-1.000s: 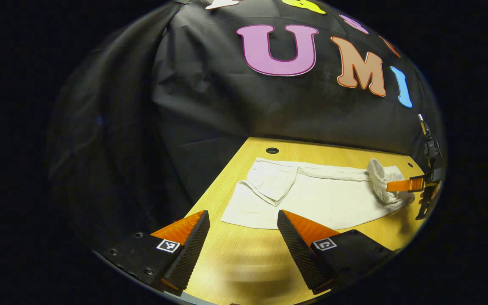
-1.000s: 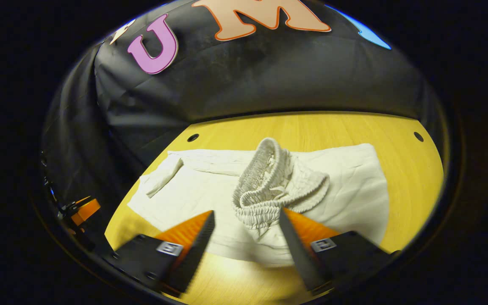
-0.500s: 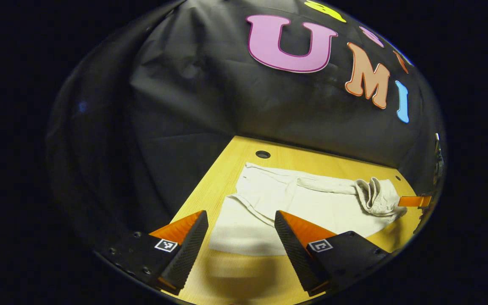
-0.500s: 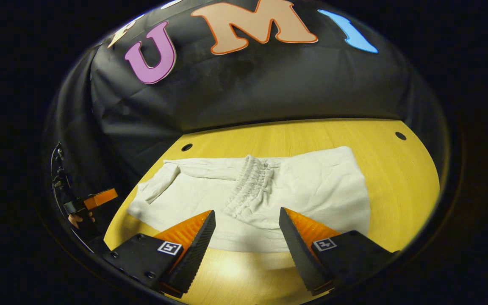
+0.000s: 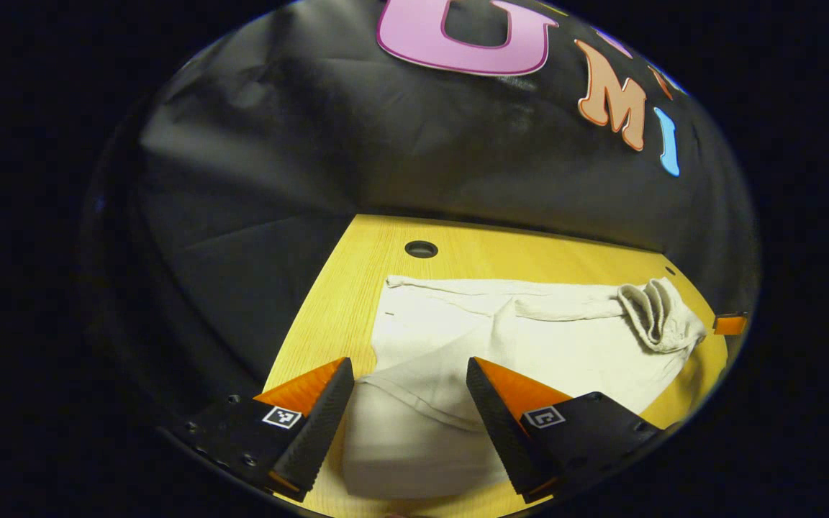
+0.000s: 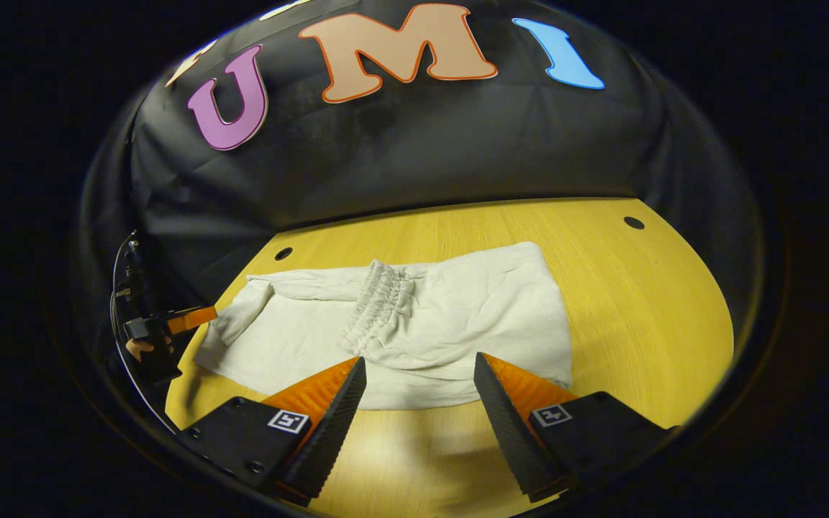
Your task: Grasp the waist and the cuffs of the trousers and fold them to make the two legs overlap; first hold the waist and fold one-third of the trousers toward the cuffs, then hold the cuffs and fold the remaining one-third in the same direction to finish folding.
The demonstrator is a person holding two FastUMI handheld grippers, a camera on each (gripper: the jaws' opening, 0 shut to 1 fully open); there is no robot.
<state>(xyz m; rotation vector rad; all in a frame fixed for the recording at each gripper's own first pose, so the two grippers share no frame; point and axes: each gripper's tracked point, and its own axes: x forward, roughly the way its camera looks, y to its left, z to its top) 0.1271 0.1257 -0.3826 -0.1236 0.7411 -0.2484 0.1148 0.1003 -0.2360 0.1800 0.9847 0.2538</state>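
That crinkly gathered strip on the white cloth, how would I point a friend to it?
Start at the yellow wooden table, then the off-white trousers spread flat on it. The strip is their elastic waist, folded onto the middle of the fabric: the one ribbed, puckered band amid smooth cloth.

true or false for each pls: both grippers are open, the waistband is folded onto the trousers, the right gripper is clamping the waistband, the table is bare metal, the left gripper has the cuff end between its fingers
1. Both grippers are open: true. The left gripper and the right gripper both have their fingers spread.
2. The waistband is folded onto the trousers: true.
3. The right gripper is clamping the waistband: false. It hovers open, apart from the waistband.
4. The table is bare metal: false. It is yellowish wood grain.
5. The left gripper has the cuff end between its fingers: true, though not pinched.
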